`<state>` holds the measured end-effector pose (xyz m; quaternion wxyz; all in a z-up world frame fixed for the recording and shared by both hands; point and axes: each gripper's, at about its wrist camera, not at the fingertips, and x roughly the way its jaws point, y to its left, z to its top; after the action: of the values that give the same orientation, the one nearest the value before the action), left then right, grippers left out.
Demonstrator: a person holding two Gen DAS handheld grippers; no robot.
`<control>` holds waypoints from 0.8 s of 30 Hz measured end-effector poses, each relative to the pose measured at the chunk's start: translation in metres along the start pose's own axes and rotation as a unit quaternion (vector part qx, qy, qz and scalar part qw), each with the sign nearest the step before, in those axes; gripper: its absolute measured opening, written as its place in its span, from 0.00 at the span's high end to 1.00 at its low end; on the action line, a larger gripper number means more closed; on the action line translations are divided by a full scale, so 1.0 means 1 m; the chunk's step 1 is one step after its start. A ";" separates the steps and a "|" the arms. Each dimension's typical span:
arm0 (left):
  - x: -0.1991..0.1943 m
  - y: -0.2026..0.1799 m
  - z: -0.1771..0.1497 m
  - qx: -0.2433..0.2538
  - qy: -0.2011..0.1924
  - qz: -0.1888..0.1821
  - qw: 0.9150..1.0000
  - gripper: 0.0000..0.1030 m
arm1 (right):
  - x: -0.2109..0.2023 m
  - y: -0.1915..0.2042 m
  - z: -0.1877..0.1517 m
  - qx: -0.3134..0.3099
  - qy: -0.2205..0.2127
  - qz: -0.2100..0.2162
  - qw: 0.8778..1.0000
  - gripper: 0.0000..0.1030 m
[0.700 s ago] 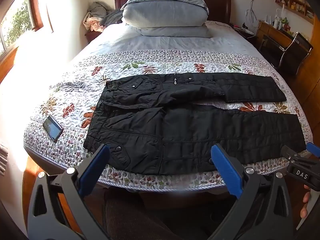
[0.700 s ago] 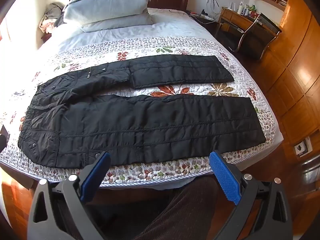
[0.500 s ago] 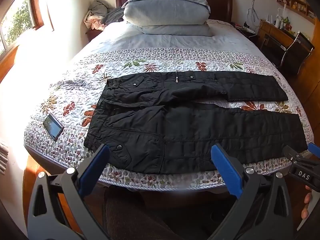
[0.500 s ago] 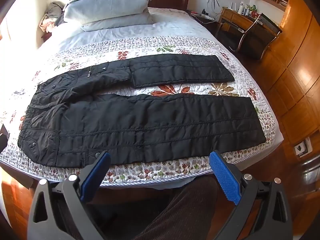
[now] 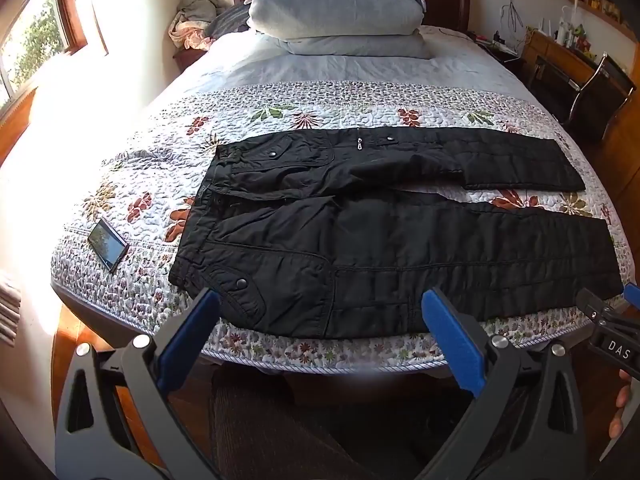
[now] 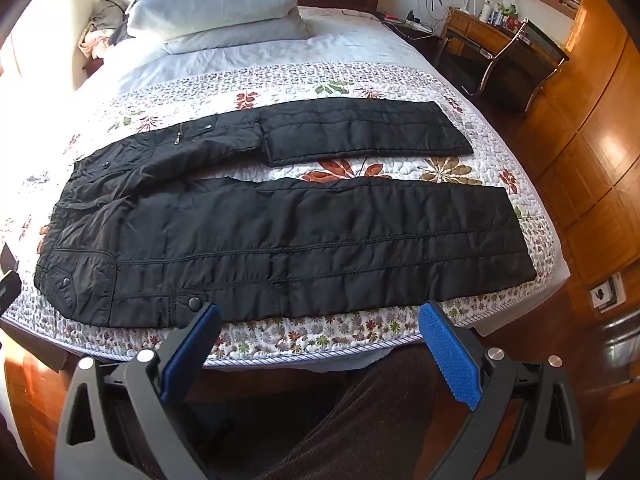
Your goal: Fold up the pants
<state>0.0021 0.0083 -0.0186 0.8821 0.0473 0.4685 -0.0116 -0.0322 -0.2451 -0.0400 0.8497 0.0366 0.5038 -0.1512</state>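
Black quilted pants (image 5: 380,236) lie spread flat on the floral quilt of the bed, waist to the left, two legs running right; the far leg is folded back on itself. They also show in the right wrist view (image 6: 280,224). My left gripper (image 5: 320,328) is open and empty, hovering over the bed's near edge by the waist and hip. My right gripper (image 6: 320,340) is open and empty, over the near edge below the near leg. The right gripper's tip also shows at the left wrist view's right edge (image 5: 612,320).
A phone (image 5: 108,244) lies on the quilt's left edge. Stacked pillows (image 5: 336,12) sit at the headboard. A desk and chair (image 6: 504,60) stand right of the bed. A wooden floor (image 6: 600,160) and the person's legs (image 6: 360,420) are below.
Both grippers have moved slightly forward toward the bed. The pants have not moved.
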 end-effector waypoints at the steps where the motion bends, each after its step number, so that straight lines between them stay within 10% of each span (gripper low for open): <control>1: 0.000 0.000 0.000 0.000 0.000 0.000 1.000 0.02 | 0.000 0.000 0.000 0.000 0.000 0.000 1.000 0.03; 24: -0.002 -0.007 0.005 0.002 -0.002 0.001 1.000 0.02 | 0.001 0.003 0.001 -0.001 0.002 0.000 1.000 0.03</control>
<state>0.0050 0.0003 -0.0145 0.8830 0.0494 0.4665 -0.0119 -0.0301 -0.2427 -0.0411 0.8486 0.0356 0.5058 -0.1506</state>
